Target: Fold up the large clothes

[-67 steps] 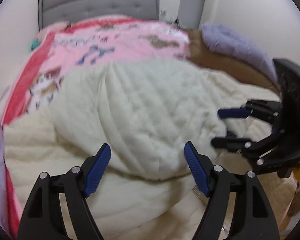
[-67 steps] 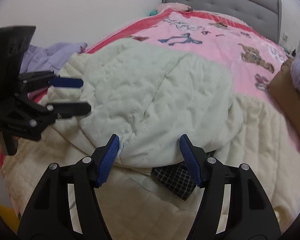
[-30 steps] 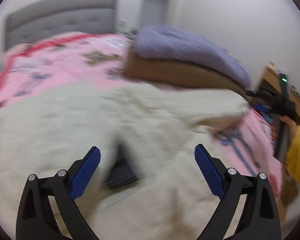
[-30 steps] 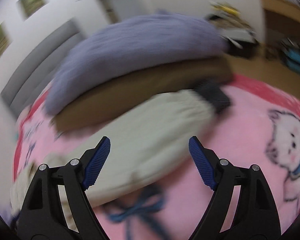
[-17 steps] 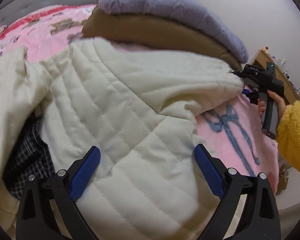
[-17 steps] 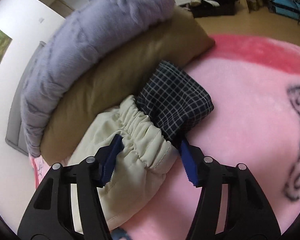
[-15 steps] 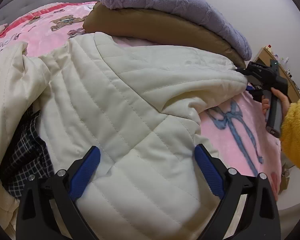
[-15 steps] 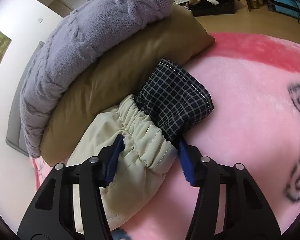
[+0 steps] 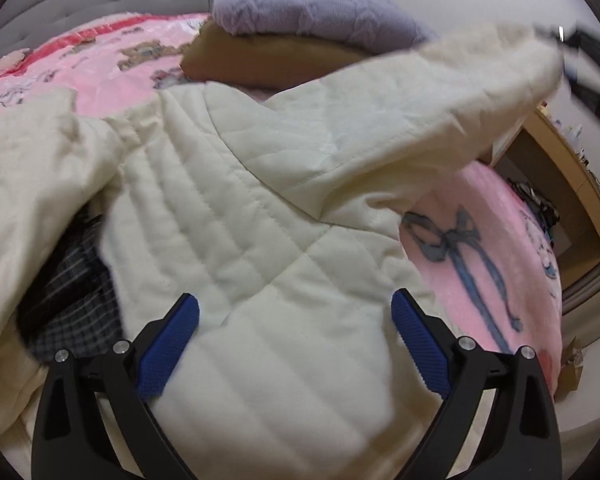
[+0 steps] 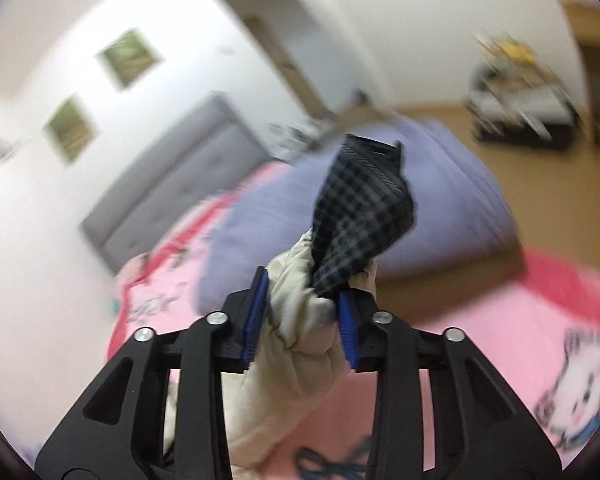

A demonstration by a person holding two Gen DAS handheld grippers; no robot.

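Jacket, cream and quilted, sprawls mid-frame over the pink blanket; the right gripper just clamped its sleeve cuff. That bunched pinch could slip and flop the sleeve back. Left gripper hangs wide open, holding nothing, so the body may drag along.

No legible text or labels anywhere.

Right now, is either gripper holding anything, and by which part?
The right gripper clamps the cream quilted jacket by its sleeve cuff. The left gripper holds nothing, jaws open.
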